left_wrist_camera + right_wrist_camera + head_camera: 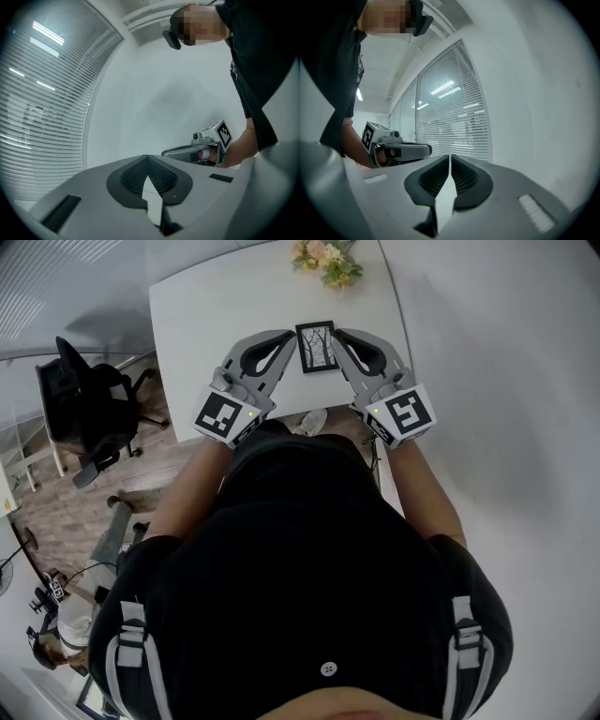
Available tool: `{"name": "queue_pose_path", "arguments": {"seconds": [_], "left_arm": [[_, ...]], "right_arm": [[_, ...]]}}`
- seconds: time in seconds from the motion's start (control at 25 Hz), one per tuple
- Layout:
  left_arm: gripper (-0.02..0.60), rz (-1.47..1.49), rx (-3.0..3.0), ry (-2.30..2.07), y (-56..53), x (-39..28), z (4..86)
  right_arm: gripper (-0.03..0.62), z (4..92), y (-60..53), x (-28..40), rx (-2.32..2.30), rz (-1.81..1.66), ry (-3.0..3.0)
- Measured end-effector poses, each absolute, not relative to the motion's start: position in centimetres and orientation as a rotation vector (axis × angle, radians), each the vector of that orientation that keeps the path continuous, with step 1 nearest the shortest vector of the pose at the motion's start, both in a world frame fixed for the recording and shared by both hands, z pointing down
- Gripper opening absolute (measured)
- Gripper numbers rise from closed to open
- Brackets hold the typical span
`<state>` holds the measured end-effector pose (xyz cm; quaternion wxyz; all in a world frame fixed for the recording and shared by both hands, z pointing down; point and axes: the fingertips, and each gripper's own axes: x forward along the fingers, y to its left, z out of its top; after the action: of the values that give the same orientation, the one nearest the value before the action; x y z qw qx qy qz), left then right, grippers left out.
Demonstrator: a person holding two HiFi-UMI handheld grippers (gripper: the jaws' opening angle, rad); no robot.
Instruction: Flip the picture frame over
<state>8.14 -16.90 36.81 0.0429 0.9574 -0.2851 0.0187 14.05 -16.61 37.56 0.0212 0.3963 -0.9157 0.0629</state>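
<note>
A small black picture frame (317,347) shows its tree picture face up and appears to lie on the white table (206,324). In the head view my left gripper (289,336) has its tip just left of the frame's top corner, and my right gripper (339,334) mirrors it on the right. Whether either tip touches the frame I cannot tell. Both point level toward each other. The left gripper (147,157) is shut with nothing between its jaws, and so is the right gripper (450,157). Neither gripper view shows the frame.
A bunch of flowers (323,259) stands at the table's far edge, behind the frame. A black office chair (89,413) sits on the wooden floor left of the table. Window blinds (450,122) fill the wall beyond the left gripper.
</note>
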Motion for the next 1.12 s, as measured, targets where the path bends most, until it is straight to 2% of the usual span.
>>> {"name": "queue_pose_path", "arguments": {"seconds": [0.12, 1.12], "left_arm": [[0.003, 0.058, 2.93, -0.862, -16.9, 8.2, 36.7], [0.003, 0.108, 2.912, -0.943, -17.1, 7.5, 37.6]], "right_arm": [[0.011, 37.6, -16.7, 14.2, 1.245, 0.201, -2.831], [0.008, 37.0, -16.7, 15.0, 1.28, 0.207, -2.822]]}}
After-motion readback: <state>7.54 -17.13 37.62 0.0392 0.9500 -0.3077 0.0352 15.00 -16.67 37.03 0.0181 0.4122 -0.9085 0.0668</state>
